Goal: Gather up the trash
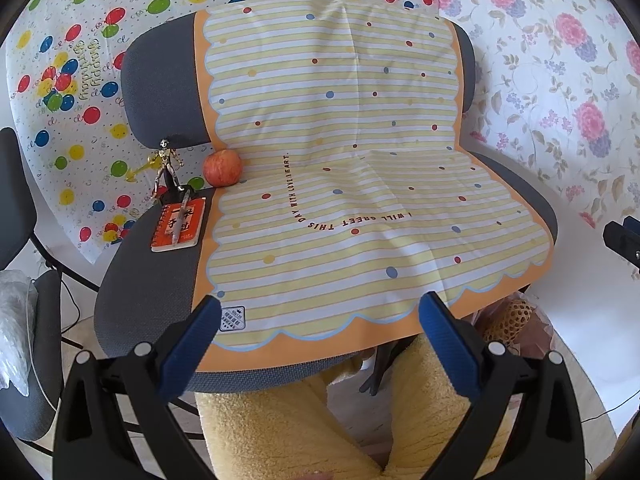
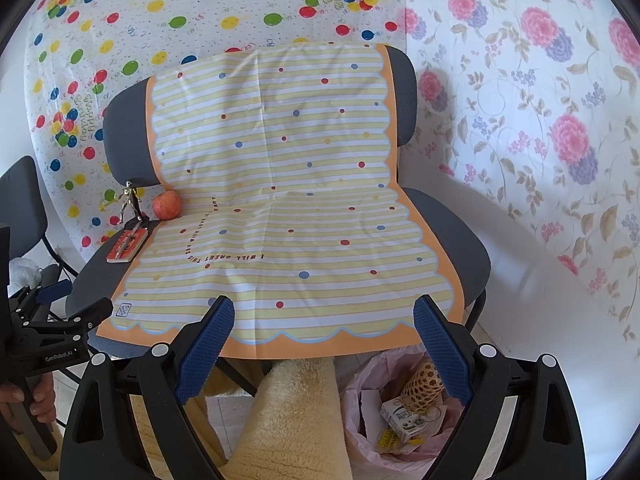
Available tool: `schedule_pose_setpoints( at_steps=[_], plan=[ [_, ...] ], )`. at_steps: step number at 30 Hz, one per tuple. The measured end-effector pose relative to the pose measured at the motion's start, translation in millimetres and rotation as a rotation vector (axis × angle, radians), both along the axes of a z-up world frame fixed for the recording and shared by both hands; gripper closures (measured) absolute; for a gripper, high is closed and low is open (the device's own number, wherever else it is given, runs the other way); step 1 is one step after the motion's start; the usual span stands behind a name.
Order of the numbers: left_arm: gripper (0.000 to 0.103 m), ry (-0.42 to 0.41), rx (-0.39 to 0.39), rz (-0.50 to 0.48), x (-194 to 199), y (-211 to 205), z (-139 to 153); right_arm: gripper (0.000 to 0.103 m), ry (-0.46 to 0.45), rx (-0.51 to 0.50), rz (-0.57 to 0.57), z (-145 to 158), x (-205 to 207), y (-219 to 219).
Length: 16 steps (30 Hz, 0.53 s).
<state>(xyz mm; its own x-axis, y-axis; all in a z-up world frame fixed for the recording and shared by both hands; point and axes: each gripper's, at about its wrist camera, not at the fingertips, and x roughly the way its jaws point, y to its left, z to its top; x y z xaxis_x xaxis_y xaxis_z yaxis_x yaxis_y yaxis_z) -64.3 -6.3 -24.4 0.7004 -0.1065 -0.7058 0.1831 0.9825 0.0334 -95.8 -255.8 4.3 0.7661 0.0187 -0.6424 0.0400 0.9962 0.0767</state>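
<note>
trash bin: pink plastic-lined bin (image 2: 362, 404) on the floor under the front right corner of the grey fabric office chair (image 1: 160, 80), already holding a small white-and-green drink carton (image 2: 400, 420), a tan foam fruit net (image 2: 420, 388) and paper scraps (image 2: 370, 400).
trash left to collect: can't pick out any loose litter on the seat; judging by this, collection looks mostly done.
seat contents: red-orange apple (image 1: 222, 168), gold articulated figurine on a black base (image 1: 166, 164), orange spiral notebook (image 1: 179, 225) with a pen (image 1: 181, 216) lying on it. They look like keepers, not trash.
cover: thin yellow-striped plastic sheet with coloured dots and orange scalloped border (image 1: 340, 160) draped over backrest and seat; slick, creased, likely slides if dragged.
handling, carton: light, thin card, crushes easily; pinch across the flat sides.
handling, net: soft, springy mesh, near weightless; any grip holds, jaws should bite deep.
handling, liner: flimsy film; take the rim, gathered, not a single layer.
left gripper (image 1: 320, 344): jaws released, blue ribbed pads spread wide, nothing between them, hovering over the seat's front edge.
right gripper (image 2: 324, 344): jaws likewise spread and empty, above the front edge, bin just below on the right.
foreground: yellow fleecy fabric (image 2: 288, 412) below the seat, soft pile.
backdrop: balloon-print sheet (image 1: 80, 80) and floral sheet (image 1: 560, 80) on the wall.
</note>
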Motion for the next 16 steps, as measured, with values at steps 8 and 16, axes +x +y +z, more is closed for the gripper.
schedule_pose_setpoints(
  at_steps=[8,16],
  plan=[
    [0.007,-0.028,0.009,-0.050,7,-8,-6,0.013,0.031,0.013,-0.006,-20,17,-10],
    [0.007,0.111,-0.009,0.035,49,1,-31,0.012,0.068,-0.029,0.006,-54,124,-39]
  ],
)
